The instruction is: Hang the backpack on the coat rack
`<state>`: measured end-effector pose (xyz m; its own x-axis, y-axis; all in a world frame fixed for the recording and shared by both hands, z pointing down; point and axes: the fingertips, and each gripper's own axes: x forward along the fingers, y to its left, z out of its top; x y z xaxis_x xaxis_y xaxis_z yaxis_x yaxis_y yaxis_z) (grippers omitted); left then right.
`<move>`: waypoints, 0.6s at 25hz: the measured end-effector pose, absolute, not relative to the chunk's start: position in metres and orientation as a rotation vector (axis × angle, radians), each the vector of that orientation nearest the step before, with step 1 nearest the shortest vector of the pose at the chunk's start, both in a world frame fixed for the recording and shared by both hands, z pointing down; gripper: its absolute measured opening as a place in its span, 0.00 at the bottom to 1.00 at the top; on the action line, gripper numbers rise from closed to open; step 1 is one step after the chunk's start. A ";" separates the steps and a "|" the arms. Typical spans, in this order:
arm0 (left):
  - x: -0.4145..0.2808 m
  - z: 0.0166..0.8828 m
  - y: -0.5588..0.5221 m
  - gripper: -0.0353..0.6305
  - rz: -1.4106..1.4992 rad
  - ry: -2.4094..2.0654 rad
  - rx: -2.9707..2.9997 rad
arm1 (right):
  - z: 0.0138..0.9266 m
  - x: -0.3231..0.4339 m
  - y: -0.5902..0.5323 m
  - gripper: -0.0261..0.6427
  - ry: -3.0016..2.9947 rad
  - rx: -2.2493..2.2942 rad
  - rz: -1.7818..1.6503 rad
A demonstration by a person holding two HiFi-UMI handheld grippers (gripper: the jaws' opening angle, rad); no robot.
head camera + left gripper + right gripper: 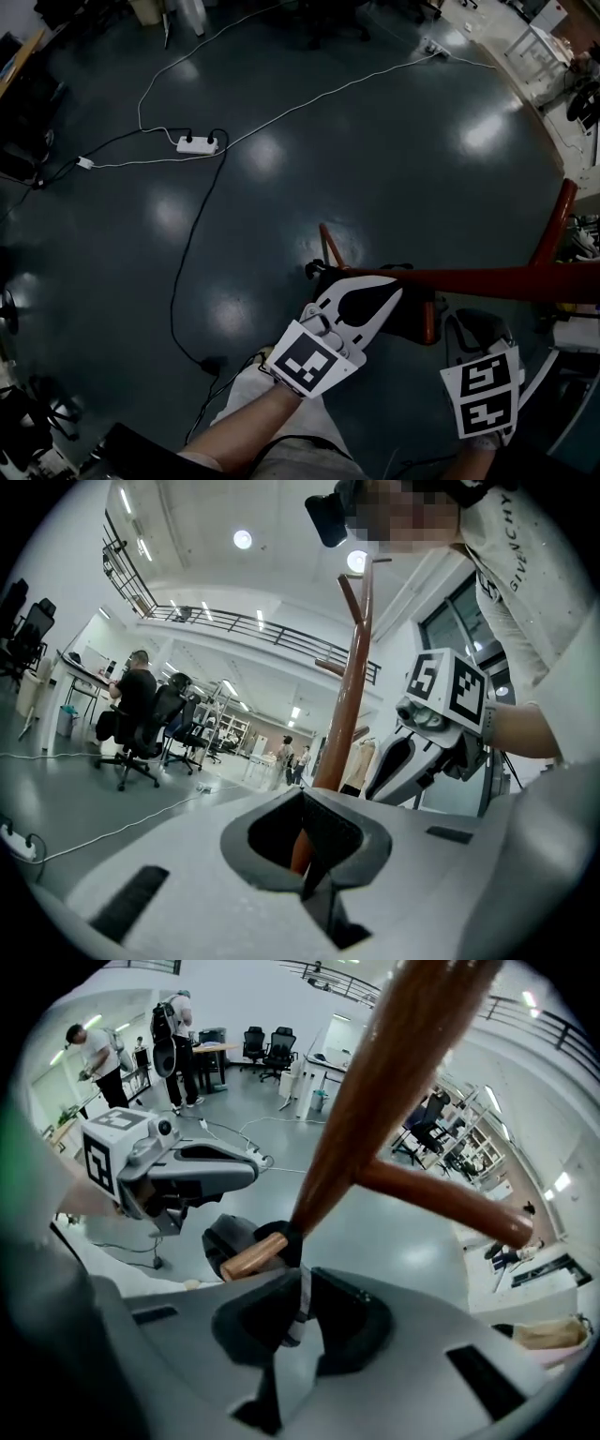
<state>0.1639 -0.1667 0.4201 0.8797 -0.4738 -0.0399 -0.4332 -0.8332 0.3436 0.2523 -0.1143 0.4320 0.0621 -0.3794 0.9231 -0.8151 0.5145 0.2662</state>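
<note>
In right tongs (298, 1321): backpack strap (304, 1279)

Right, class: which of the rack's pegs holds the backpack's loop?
The short peg low on the pole, with the pale cut end: the black loop wraps it. The long peg reaching right is bare.
</note>
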 end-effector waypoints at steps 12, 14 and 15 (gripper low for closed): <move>0.141 0.402 -0.147 0.07 -0.184 -0.671 2.748 | 0.390 0.224 -0.090 0.09 -1.986 1.559 0.547; 0.139 0.395 -0.141 0.07 -0.191 -0.660 2.763 | 0.379 0.217 -0.084 0.09 -2.084 1.639 0.620; 0.138 0.392 -0.138 0.07 -0.194 -0.655 2.768 | 0.372 0.213 -0.080 0.09 -2.155 1.679 0.660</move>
<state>0.1378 -0.1382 0.3922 0.8877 -0.4559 -0.0636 -0.4170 -0.8550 0.3084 0.2129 -0.0802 0.3717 -0.2510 -0.8148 0.5226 -0.9677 0.1983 -0.1556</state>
